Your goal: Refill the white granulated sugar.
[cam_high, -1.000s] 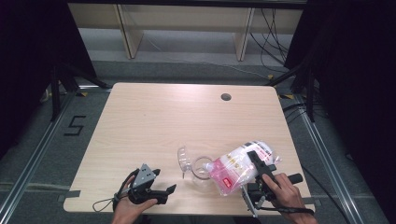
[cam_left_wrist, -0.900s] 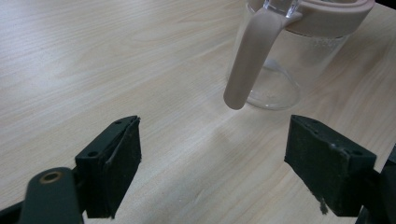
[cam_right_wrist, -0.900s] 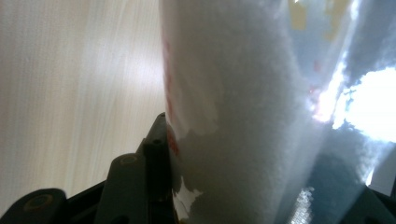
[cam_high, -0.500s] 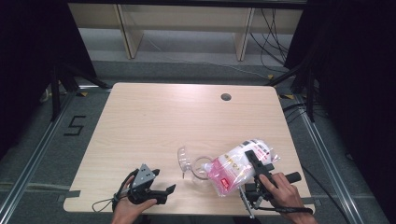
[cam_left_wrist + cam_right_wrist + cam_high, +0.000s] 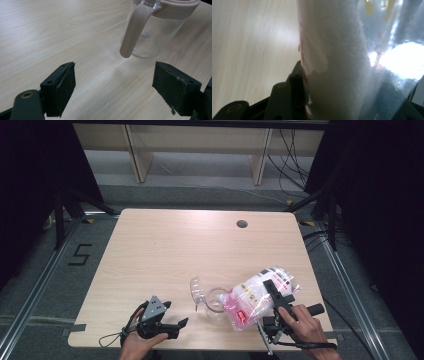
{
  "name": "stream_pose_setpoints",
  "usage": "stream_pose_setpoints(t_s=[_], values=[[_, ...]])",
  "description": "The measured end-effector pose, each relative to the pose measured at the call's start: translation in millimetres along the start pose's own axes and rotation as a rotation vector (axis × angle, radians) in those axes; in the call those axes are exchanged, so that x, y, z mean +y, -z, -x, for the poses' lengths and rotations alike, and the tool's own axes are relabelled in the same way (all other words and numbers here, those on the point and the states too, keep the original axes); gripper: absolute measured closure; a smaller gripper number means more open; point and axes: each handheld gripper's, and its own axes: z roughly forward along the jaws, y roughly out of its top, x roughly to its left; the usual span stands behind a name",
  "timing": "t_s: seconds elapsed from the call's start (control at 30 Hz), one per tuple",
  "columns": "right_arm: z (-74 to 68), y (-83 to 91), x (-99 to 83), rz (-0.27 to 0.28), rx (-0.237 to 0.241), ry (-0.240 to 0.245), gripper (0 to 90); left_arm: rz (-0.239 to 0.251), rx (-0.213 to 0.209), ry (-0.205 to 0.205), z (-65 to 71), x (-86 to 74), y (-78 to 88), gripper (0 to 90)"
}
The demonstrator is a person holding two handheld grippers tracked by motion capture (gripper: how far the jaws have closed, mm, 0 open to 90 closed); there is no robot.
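The bag (image 5: 257,295) of white granules lies tilted on the bench (image 5: 165,250), its mouth toward the clear jug (image 5: 215,301). Pouring well likely means tipping slowly, keeping the mouth over the jug's opening. The right hand-held gripper (image 5: 276,292) clamps the bag, jaws half-closed; the left hand-held gripper (image 5: 172,327), left of the jug, gapes empty.

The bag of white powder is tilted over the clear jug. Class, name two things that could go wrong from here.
1. The bag is soft and bulky in the right tool, so it could sag or slip and spill powder on the table.
2. The jug stands free, since the left tool is open short of it; the bag could tip it.
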Motion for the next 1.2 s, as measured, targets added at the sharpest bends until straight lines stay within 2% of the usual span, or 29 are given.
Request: stream_pose_setpoints(t_s=[0.03, 0.1, 0.13, 0.17, 0.23, 0.3, 0.33, 0.37, 0.4, 0.43, 0.47, 0.53, 0.57, 0.63, 0.7, 0.77, 0.83, 0.87, 0.9, 0.93, 1.0, 1.07, 1.13, 1.2], values=[[-0.1, 0.7, 0.4, -0.005, 0.003, -0.007, 52.9, 0.001, 0.001, -0.003, 0.0, 0.2, 0.3, 17.9], [3.5, 0.7, 1.4, 0.005, -0.011, 0.029, 53.1, -0.003, 0.001, -0.011, -0.5, 0.6, 0.7, 17.9], [2.4, 0.6, 1.3, 0.008, -0.011, 0.020, 53.2, 0.000, 0.002, -0.006, -0.2, 0.4, 0.1, 17.9], [3.6, 0.8, 1.3, 0.006, -0.012, 0.033, 53.3, 0.000, 0.002, -0.007, -0.3, 0.2, 0.3, 17.9], [2.7, 0.8, 1.4, 0.006, -0.005, 0.022, 53.5, 0.000, 0.001, 0.006, 0.3, 0.3, 0.6, 17.9], [2.2, -0.4, 1.3, 0.019, -0.026, 0.027, 53.7, -0.005, 0.000, -0.016, -1.2, 0.5, 0.3, 17.9], [1.3, 0.0, 1.3, 0.008, -0.016, 0.021, 53.8, -0.005, -0.001, -0.007, -0.5, 0.1, 0.3, 17.9], [3.6, -0.4, 1.8, 0.016, -0.029, 0.050, 53.9, 0.000, 0.001, 0.001, 0.2, -0.1, 0.1, 17.9], [1.6, 0.5, 1.7, -0.001, -0.005, 0.023, 53.9, -0.002, 0.001, -0.008, -0.1, 0.4, 0.9, 17.9], [0.6, 0.9, 1.9, -0.007, -0.002, 0.016, 54.0, 0.002, -0.002, 0.004, 0.6, 0.4, 0.4, 17.9], [0.3, 0.9, 2.0, -0.007, -0.001, 0.012, 54.1, 0.001, 0.002, -0.008, -0.2, 0.6, 0.5, 17.9], [2.9, -0.3, 3.3, 0.002, 0.001, 0.049, 54.2, -0.005, -0.001, -0.011, -0.8, 0.1, 0.5, 17.9], [4.0, -0.1, 3.8, 0.004, -0.002, 0.063, 54.3, 0.002, 0.000, 0.003, 0.2, 0.0, 0.3, 17.9], [3.2, -0.9, 4.0, 0.020, -0.024, 0.066, 54.4, 0.001, 0.002, 0.005, 0.2, 0.6, 0.5, 17.9], [2.0, 0.0, 4.0, 0.005, -0.015, 0.048, 54.6, -0.006, -0.003, -0.011, -0.8, 0.2, 0.1, 17.9], [5.0, -0.7, 3.9, 0.010, -0.016, 0.069, 54.8, 0.000, 0.000, -0.008, -0.1, 0.5, 0.6, 17.9], [4.8, -0.3, 3.6, 0.005, -0.020, 0.054, 55.0, -0.003, 0.001, -0.008, -0.3, 0.7, 0.1, 17.9], [5.8, -0.2, 3.5, 0.006, -0.022, 0.066, 55.0, -0.011, -0.001, -0.005, -0.3, -0.1, 0.2, 17.9], [6.2, 0.0, 3.9, 0.005, -0.024, 0.067, 55.1, 0.000, -0.007, -0.001, 0.2, -0.1, -0.1, 17.9], [4.8, 1.5, 4.0, -0.016, -0.005, 0.041, 55.2, 0.002, -0.006, -0.008, 0.1, 0.3, 0.4, 17.9], [6.0, 1.9, 4.5, -0.019, 0.002, 0.048, 55.4, 0.001, -0.005, -0.014, -0.2, 0.8, 0.2, 17.9], [6.8, 1.0, 4.4, -0.007, -0.001, 0.056, 55.6, -0.008, -0.005, -0.005, 0.5, -0.2, -0.2, 17.9], [6.0, 1.5, 4.2, -0.014, 0.002, 0.045, 55.7, -0.006, -0.002, -0.003, 1.4, 0.4, 0.1, 17.9], [6.5, 0.0, 3.4, 0.011, -0.023, 0.059, 55.9, 0.001, -0.010, -0.016, 0.8, 0.6, -0.8, 17.9]])
